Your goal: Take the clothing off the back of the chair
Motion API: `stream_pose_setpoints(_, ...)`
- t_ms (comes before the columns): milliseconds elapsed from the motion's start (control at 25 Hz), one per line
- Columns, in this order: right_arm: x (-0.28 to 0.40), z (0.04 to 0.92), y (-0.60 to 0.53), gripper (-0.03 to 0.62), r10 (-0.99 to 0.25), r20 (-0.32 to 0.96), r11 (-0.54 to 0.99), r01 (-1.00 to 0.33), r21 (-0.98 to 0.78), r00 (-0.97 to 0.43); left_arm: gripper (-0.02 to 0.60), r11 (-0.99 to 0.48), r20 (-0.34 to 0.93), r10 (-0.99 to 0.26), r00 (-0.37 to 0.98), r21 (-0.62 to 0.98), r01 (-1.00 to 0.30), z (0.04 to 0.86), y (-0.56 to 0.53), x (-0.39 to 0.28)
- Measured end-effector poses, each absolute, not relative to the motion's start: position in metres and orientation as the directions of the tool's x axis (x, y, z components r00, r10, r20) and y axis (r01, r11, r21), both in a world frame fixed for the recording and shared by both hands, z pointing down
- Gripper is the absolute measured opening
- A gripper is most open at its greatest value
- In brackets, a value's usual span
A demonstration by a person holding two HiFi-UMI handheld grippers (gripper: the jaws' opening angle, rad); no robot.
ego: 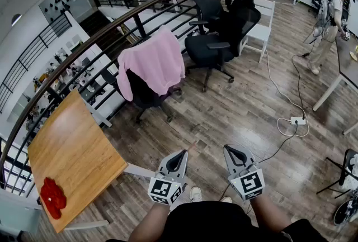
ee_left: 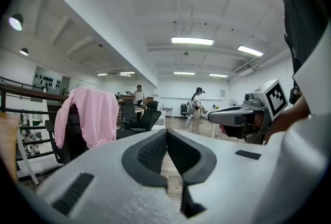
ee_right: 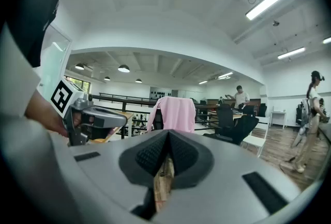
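Note:
A pink garment (ego: 154, 63) hangs over the back of a black office chair (ego: 146, 95) beside the railing. It shows at the left in the left gripper view (ee_left: 88, 114) and at centre in the right gripper view (ee_right: 175, 114). My left gripper (ego: 179, 155) and right gripper (ego: 232, 150) are held side by side close to my body, well short of the chair, pointing toward it. Both are shut with nothing between their pads. The right gripper (ee_left: 214, 112) shows from the side in the left gripper view, and the left gripper (ee_right: 123, 117) in the right gripper view.
A wooden table (ego: 72, 157) with a red cloth (ego: 52, 197) stands at the left along a black railing (ego: 112, 28). More black chairs (ego: 215, 39) and a white chair (ego: 260, 25) stand behind. A power strip with cables (ego: 296, 121) lies on the floor. A person (ego: 331, 25) stands at far right.

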State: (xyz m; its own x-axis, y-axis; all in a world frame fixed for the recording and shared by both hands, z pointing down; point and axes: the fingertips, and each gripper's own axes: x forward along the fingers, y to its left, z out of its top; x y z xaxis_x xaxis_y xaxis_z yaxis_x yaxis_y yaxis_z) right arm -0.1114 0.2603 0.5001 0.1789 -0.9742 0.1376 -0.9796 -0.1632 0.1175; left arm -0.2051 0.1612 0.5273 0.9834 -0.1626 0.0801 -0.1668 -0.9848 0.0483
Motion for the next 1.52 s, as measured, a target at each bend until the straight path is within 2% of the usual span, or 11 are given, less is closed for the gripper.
stream_pose_setpoints(480, -0.120, 0.502, 0.252, 0.002, -0.968, 0.150, -0.184, -0.977, 0.110, 0.199, 0.015, -0.984, 0.085, -0.153, 0.985, 0.078, -0.159, 0.533, 0.152, -0.219)
stream_pose_setpoints(800, -0.125, 0.489, 0.235, 0.003, -0.981, 0.057, -0.185, -0.982, 0.040, 0.187, 0.015, -0.982, 0.069, -0.156, 0.985, 0.100, -0.163, 0.533, 0.129, -0.225)
stream_pose_setpoints(1240, -0.128, 0.489, 0.201, 0.003, -0.966, 0.080, -0.245, -0.969, 0.017, 0.245, 0.015, -0.989, 0.050, -0.124, 0.991, 0.077, -0.128, 0.527, 0.091, -0.235)
stream_pose_setpoints(1520, -0.134, 0.497, 0.181, 0.003, -0.965, 0.117, -0.233, -0.972, 0.025, 0.234, 0.015, -0.983, 0.072, -0.150, 0.986, 0.097, -0.156, 0.538, 0.065, -0.250)
